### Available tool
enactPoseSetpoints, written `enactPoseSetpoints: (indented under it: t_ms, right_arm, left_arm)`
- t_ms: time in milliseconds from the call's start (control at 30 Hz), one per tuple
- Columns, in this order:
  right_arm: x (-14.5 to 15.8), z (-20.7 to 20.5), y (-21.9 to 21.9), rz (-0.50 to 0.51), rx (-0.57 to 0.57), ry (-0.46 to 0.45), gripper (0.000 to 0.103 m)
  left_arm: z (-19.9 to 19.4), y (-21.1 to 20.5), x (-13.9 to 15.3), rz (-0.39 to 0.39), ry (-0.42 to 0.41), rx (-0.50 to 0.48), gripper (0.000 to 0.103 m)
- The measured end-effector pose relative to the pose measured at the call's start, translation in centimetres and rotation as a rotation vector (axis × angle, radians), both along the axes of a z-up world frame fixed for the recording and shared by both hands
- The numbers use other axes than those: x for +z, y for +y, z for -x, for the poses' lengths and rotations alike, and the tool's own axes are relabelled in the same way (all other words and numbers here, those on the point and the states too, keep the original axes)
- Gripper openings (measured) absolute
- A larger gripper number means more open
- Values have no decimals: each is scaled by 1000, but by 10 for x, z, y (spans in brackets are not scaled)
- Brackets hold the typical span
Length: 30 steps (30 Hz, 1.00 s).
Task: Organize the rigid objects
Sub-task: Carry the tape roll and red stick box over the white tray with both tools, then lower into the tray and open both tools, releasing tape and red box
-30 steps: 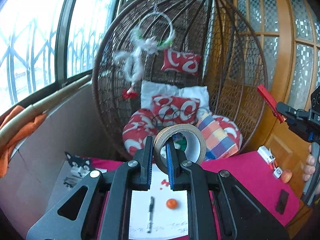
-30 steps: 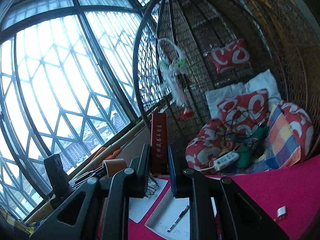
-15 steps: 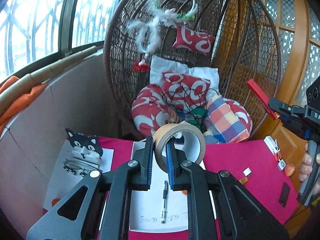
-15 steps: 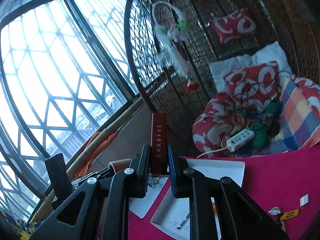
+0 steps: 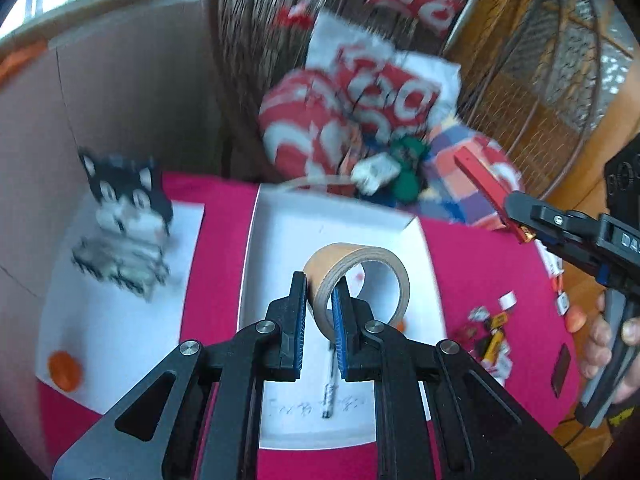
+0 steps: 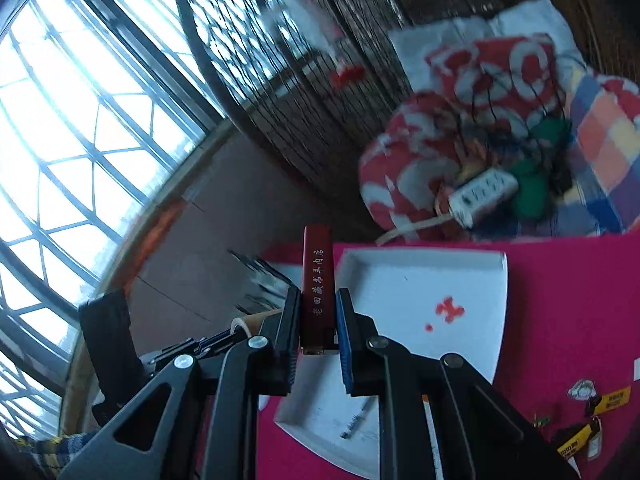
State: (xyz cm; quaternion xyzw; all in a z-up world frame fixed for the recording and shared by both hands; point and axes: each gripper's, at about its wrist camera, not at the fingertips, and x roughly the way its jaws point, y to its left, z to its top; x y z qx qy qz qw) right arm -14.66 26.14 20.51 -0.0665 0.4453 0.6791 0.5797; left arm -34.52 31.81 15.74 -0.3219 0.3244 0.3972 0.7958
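Left claw [image 5: 319, 300] pinches the wall of a brown tape roll [image 5: 360, 276] above the white tray [image 5: 272, 240], where a pen [image 5: 330, 384] lies. Right claw [image 6: 318, 312] clamps a dark red box [image 6: 318, 276] upright over the pink table [image 6: 560, 300], beside the tray's left edge.

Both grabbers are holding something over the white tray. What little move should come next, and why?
Probably lower the left gripper a little more and set the tape roll down in the white tray. It is clamped on the roll's wall above the tray's bare far half, beyond the pen. The right gripper holds the red box near the tray's edge.
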Motion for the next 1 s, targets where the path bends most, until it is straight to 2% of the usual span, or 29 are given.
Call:
enactPoseSetpoints:
  t_ms: [133, 333, 533, 700, 733, 800, 833, 867, 933, 1000]
  right_arm:
    - [-37, 7, 5, 110, 1, -29, 15]
    - [-85, 9, 7, 243, -24, -36, 15]
    - [-115, 17, 6, 324, -1, -64, 16]
    - [-120, 27, -4, 332, 17, -99, 16]
    - [-119, 29, -5, 332, 18, -116, 16]
    - [-118, 31, -9, 325, 17, -142, 18]
    - [-118, 31, -11, 319, 15, -151, 31]
    - [-117, 31, -13, 316, 11, -157, 66]
    - [-113, 29, -20, 302, -19, -185, 103]
    - [-109, 25, -25, 287, -38, -186, 103]
  left_arm:
    - [-6, 9, -40, 109, 47, 9, 11]
    - [-20, 10, -72, 202, 101, 3, 11]
    - [-34, 2, -87, 229, 163, -32, 12]
    - [-35, -2, -90, 220, 206, -15, 13]
    - [-34, -3, -90, 217, 206, -10, 16]
    - [-32, -6, -85, 189, 179, 2, 34]
    - [-32, -8, -82, 163, 176, 10, 70]
    - [-32, -10, -78, 134, 185, 22, 102]
    - [-31, -14, -69, 63, 201, 51, 103]
    - [-29, -16, -62, 31, 192, 65, 103]
